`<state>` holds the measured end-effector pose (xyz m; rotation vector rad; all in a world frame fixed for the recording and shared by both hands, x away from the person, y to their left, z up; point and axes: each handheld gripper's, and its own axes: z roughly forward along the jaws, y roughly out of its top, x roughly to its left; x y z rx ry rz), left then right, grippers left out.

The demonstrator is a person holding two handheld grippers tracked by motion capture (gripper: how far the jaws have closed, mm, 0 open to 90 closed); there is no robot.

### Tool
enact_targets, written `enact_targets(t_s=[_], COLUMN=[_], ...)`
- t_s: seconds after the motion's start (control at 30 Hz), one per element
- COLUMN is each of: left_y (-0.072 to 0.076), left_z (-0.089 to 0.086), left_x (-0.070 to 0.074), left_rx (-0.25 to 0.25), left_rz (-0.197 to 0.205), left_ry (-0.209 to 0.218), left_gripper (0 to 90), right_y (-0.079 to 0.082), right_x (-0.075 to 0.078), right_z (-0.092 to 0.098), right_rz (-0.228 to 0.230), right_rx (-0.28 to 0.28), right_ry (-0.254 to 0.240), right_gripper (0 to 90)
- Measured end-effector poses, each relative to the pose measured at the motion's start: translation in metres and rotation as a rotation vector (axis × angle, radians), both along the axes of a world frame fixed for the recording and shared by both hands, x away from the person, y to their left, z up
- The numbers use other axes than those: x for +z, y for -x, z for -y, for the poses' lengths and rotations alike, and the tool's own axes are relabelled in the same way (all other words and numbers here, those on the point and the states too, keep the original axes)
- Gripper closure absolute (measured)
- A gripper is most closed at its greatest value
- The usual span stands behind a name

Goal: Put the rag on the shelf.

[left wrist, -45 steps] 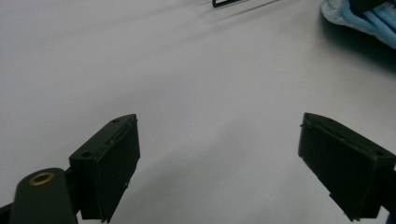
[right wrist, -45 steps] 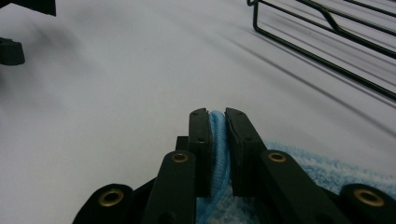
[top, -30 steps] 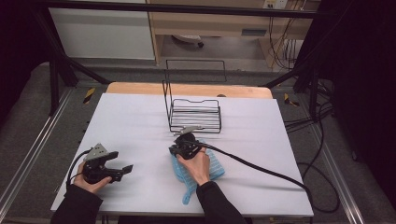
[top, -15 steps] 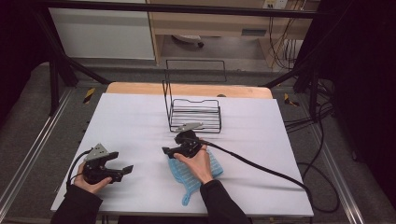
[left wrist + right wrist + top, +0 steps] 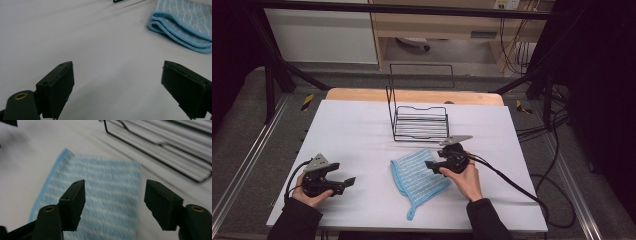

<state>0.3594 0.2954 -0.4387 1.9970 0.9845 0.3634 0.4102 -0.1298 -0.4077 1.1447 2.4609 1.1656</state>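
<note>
Blue striped cloth (image 5: pixel 418 176) folded flat on white table (image 5: pixel 352 135), just in front of black wire rack (image 5: pixel 420 122) — hanging loop toward near edge. Right gripper (image 5: pixel 429 165) at cloth's right edge, jaws just opened then eased in a little, spread with nothing pinched. Left gripper (image 5: pixel 349 183) well apart at left — jaws wide, empty.

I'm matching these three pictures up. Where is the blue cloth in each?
High view: the blue cloth lies at centre, below the wire rack.
Left gripper view: its folded edge is at the top right.
Right gripper view: it lies at centre, behind the jaws.
Shared landmark: the white table cover.
</note>
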Motion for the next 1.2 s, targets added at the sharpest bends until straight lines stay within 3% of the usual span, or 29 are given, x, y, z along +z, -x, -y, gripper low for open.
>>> enact_targets(t_s=[0.13,0.27,0.53,0.83,1.2], left_y=[0.0,0.0,0.001,0.002,0.002], left_z=[0.002,0.003,0.003,0.004,0.004], left_x=[0.0,0.0,0.0,0.001,0.001], left_rx=[-0.003,-0.006,-0.011,-0.018,-0.015], left_rz=[0.0,-0.002,-0.002,-0.003,-0.006], left_ry=[-0.001,-0.002,0.001,0.002,0.007], left_gripper=[11.1,11.0,11.3,11.4,11.5], right_y=[0.014,0.024,0.03,0.036,0.059], right_x=[-0.016,-0.032,-0.042,-0.041,-0.034], right_z=[0.025,0.037,0.036,0.034,0.031], right_rz=[-0.041,-0.064,-0.089,-0.129,-0.175], right_rx=[-0.003,-0.002,0.002,-0.036,-0.089], right_ry=[0.019,0.019,-0.003,-0.026,-0.026], right_gripper=[45.3,53.6,69.1,84.0,85.1])
